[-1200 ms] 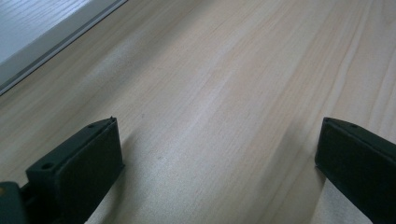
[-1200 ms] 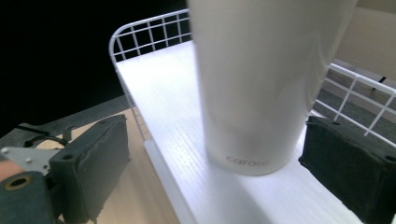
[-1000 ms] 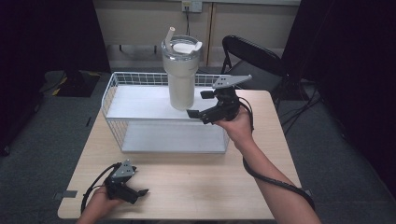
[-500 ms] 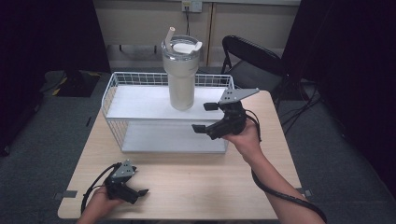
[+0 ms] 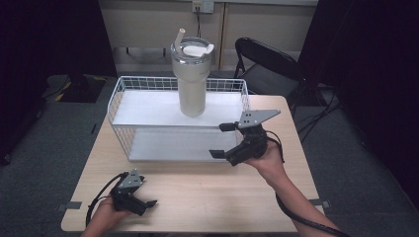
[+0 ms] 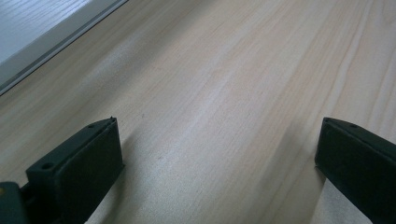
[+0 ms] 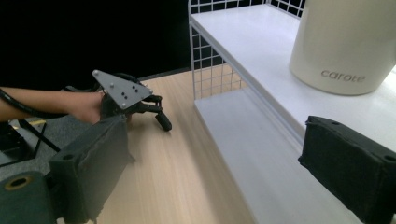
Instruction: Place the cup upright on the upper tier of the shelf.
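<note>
Pale wood-grain table (image 5: 207,197), smooth laminate, light beige. Near left: left gripper (image 5: 143,201), black, resting on the tabletop in a hand, jaws spread wide with bare wood between them and nothing held; grey three-cornered plate on top. Right of centre: right gripper (image 5: 223,140), black with padded, matte jaws, raised just in front of the rack, jaws wide apart and empty. Beyond it: white wire rack (image 5: 123,91), grid-mesh walls, two flat white shelves, upper and lower. Tumbler (image 5: 191,79) stands upright on the upper shelf, far of the right gripper's jaws and well apart from them; in the right gripper view it sits above and beyond the right-hand jaw. Cream cylindrical body, tapered base, clear lid, pale straw. Lettering near the base reads "carote" (image 7: 343,76). Far right: black folding chair (image 5: 264,66).
</note>
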Tool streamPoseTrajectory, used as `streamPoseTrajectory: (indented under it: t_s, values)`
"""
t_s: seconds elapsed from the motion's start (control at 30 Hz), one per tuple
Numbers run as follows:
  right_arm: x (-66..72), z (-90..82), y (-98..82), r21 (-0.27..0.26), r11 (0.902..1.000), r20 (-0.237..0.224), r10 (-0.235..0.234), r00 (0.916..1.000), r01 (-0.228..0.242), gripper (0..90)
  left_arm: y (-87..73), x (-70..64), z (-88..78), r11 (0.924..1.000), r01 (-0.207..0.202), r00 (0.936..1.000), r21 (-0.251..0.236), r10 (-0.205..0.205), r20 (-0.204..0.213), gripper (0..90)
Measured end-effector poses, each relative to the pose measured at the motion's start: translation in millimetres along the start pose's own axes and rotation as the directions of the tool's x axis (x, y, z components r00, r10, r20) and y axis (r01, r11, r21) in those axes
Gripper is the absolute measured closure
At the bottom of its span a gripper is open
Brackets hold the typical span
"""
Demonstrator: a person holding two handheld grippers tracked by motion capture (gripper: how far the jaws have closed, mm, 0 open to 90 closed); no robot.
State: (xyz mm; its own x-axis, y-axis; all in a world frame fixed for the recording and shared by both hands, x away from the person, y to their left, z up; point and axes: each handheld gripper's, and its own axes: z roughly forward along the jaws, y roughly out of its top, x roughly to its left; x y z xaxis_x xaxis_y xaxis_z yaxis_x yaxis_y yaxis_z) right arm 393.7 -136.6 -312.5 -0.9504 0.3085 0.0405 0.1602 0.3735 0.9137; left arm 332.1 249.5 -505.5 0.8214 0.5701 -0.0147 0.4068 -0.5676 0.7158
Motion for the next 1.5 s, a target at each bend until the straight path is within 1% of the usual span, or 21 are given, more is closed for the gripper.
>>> streamPoseTrajectory:
  t_s: [0.13,0.4,0.53,0.6,0.67,0.7,0.73,0.8,0.83,0.87,1.13,1.17,1.2,1.33,1.37,1.4,1.5]
  values:
    - [2.3,-1.9,-5.4,0.008,1.0,-0.004,-0.006,1.0,0.006,7.1,0.0,0.0,0.0,1.0,0.0,1.0,0.0,0.0,0.0,0.0]
    - [4.7,-6.2,-27.0,0.014,0.9999,-0.009,-0.003,1.0,0.003,7.1,0.1,0.3,-0.1,1.0,-0.001,1.0,0.002,0.002,-0.002,0.1]
    - [5.7,-6.4,-39.5,0.028,0.9996,-0.014,0.004,0.9999,-0.003,7.1,0.1,0.3,-0.1,1.0,-0.002,1.0,0.002,0.002,-0.002,0.1]
    - [5.3,-6.5,-47.5,0.028,0.9995,-0.021,0.014,0.9997,-0.013,7.1,0.1,0.3,-0.1,1.0,-0.001,1.0,0.002,0.001,-0.002,0.1]
    - [5.0,-6.7,-54.9,0.034,0.9992,-0.018,0.022,0.9996,-0.022,7.1,0.1,0.3,-0.1,1.0,-0.001,1.0,0.002,0.001,-0.002,0.0]
    - [5.0,-6.7,-54.9,0.034,0.9992,-0.018,0.022,0.9996,-0.022,7.1,0.1,0.3,-0.1,1.0,-0.001,1.0,0.002,0.001,-0.002,0.1]
    - [4.6,-7.4,-62.9,0.031,0.9991,-0.02,0.031,0.9993,-0.03,7.1,0.1,0.3,-0.1,1.0,-0.001,1.0,0.002,0.001,-0.002,0.1]
    - [3.9,-7.8,-68.7,0.039,0.9988,-0.017,0.031,0.9994,-0.031,7.1,0.1,0.3,-0.1,1.0,-0.001,1.0,0.002,0.001,-0.002,0.1]
    - [3.9,-7.8,-68.7,0.039,0.9988,-0.017,0.031,0.9994,-0.031,7.1,0.1,0.3,-0.1,1.0,-0.001,1.0,0.002,0.001,-0.002,0.1]
    - [2.8,-8.6,-75.0,0.039,0.9986,-0.014,0.037,0.9992,-0.037,7.1,0.1,0.3,-0.1,1.0,-0.001,1.0,0.002,0.001,-0.002,0.1]
    - [1.4,-10.3,-100.7,0.052,0.9969,-0.003,0.059,0.9982,-0.059,7.1,0.0,0.3,-0.1,1.0,-0.001,1.0,0.002,0.001,-0.002,0.1]
    - [1.4,-10.3,-100.7,0.052,0.9969,-0.003,0.059,0.9982,-0.059,7.1,0.0,0.3,-0.1,1.0,-0.001,1.0,0.002,0.001,-0.002,0.1]
    - [1.4,-10.9,-107.9,0.053,0.9965,-0.001,0.064,0.9979,-0.064,7.1,0.1,0.3,-0.1,1.0,-0.001,1.0,0.002,0.001,-0.002,0.1]
    - [1.0,-12.4,-122.9,0.063,0.9949,0.0,0.079,0.9969,-0.079,7.1,0.1,0.3,-0.1,1.0,-0.001,1.0,0.002,0.001,-0.002,0.0]
    - [1.0,-12.4,-122.9,0.063,0.9949,0.0,0.079,0.9969,-0.079,7.1,0.1,0.3,-0.1,1.0,-0.001,1.0,0.002,0.001,-0.002,0.1]
    - [0.6,-13.1,-130.9,0.069,0.9935,0.003,0.09,0.9959,-0.09,7.1,0.1,0.3,-0.1,1.0,-0.001,1.0,0.002,0.001,-0.002,0.1]
    - [-0.5,-14.6,-142.9,0.072,0.9924,0.003,0.1,0.9949,-0.1,7.1,0.1,0.3,-0.1,1.0,-0.001,1.0,0.002,0.001,-0.002,0.1]
